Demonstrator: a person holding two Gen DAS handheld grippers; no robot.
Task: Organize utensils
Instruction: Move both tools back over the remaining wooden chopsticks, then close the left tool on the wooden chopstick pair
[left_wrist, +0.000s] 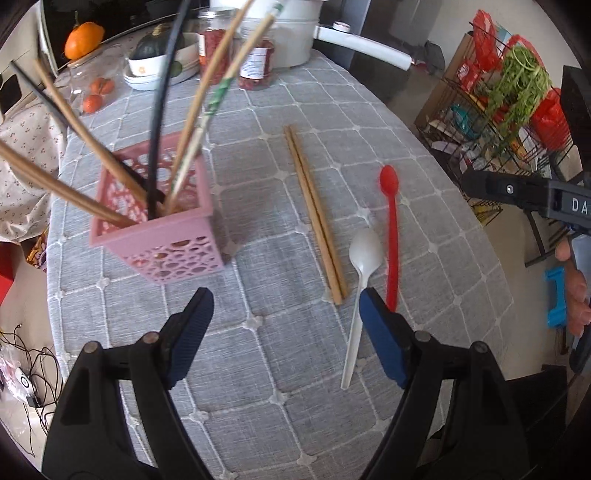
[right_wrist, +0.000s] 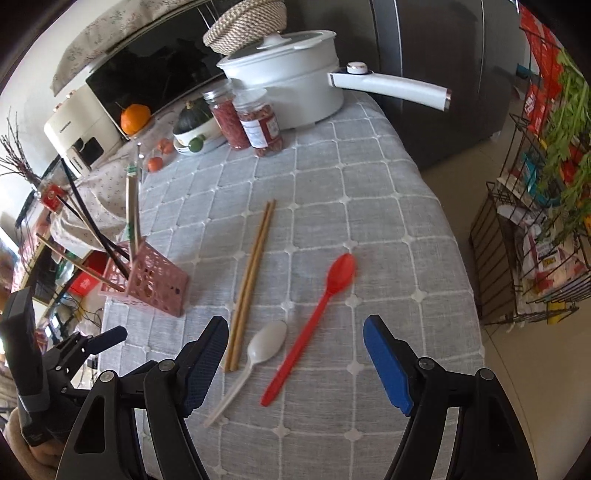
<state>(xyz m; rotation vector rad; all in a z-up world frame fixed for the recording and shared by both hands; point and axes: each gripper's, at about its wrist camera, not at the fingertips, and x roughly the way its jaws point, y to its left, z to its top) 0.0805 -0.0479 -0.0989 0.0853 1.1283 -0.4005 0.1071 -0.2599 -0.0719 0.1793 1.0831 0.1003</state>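
Observation:
A pink perforated utensil holder (left_wrist: 159, 229) (right_wrist: 153, 282) stands on the grey checked tablecloth and holds several chopsticks. A pair of wooden chopsticks (left_wrist: 316, 214) (right_wrist: 251, 284), a white plastic spoon (left_wrist: 360, 288) (right_wrist: 255, 365) and a red plastic spoon (left_wrist: 391, 236) (right_wrist: 314, 325) lie side by side to its right. My left gripper (left_wrist: 286, 302) is open and empty, hovering near the holder and the spoon handles. My right gripper (right_wrist: 295, 332) is open and empty above the two spoons.
A white pot (right_wrist: 291, 88) with a long handle, two jars (right_wrist: 255, 122), a bowl with a squash (right_wrist: 194, 129) and small oranges stand at the table's far end. A wire rack (right_wrist: 535, 221) with greens and packets stands right of the table edge.

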